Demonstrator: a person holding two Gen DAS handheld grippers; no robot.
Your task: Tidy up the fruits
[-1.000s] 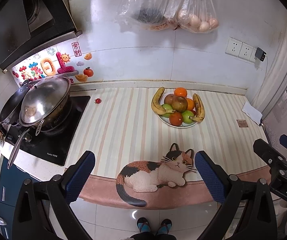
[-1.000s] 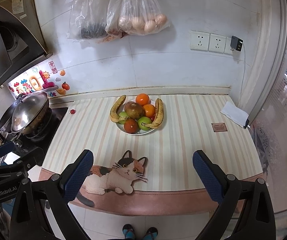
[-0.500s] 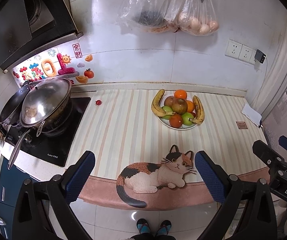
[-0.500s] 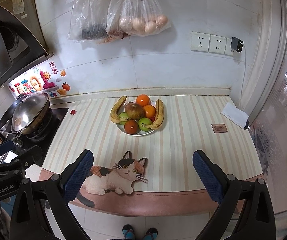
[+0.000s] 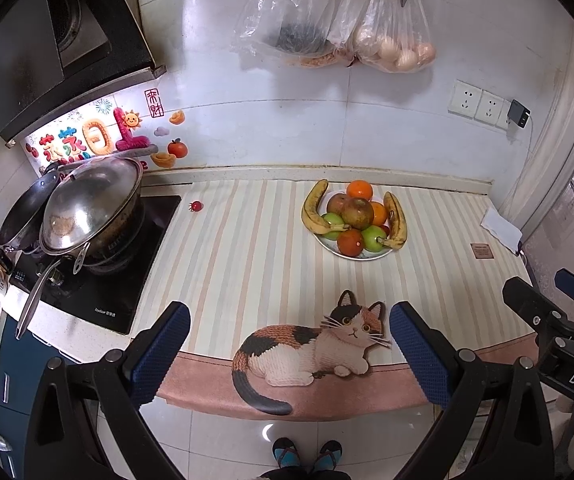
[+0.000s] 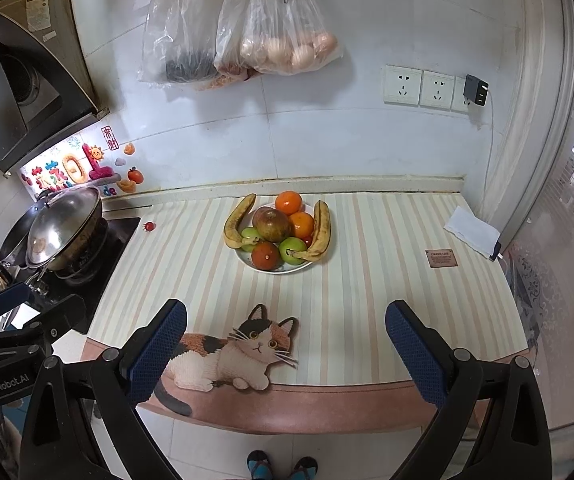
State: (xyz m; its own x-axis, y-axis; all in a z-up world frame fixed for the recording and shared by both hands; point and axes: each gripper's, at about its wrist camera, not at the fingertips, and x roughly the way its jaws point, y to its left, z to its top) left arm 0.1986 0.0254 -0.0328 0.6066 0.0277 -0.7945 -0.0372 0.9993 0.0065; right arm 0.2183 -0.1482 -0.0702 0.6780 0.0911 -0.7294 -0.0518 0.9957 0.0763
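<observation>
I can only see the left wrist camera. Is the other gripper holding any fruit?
Observer: No. The right gripper is wide open, with nothing between its blue padded fingers.
Operator: What does my gripper look like from over there?
Observer: The left gripper has a black body with a white printed label reading GenRobot.AI.
Operator: What's above the black range hood?
Observer: Above the black range hood there's a brown cabinet with a white sticker on it.

Lidded wok [image 5: 87, 208] on stove [image 5: 99, 284], cat-print mat [image 5: 271, 264], hanging bags [image 6: 247, 36]
</observation>
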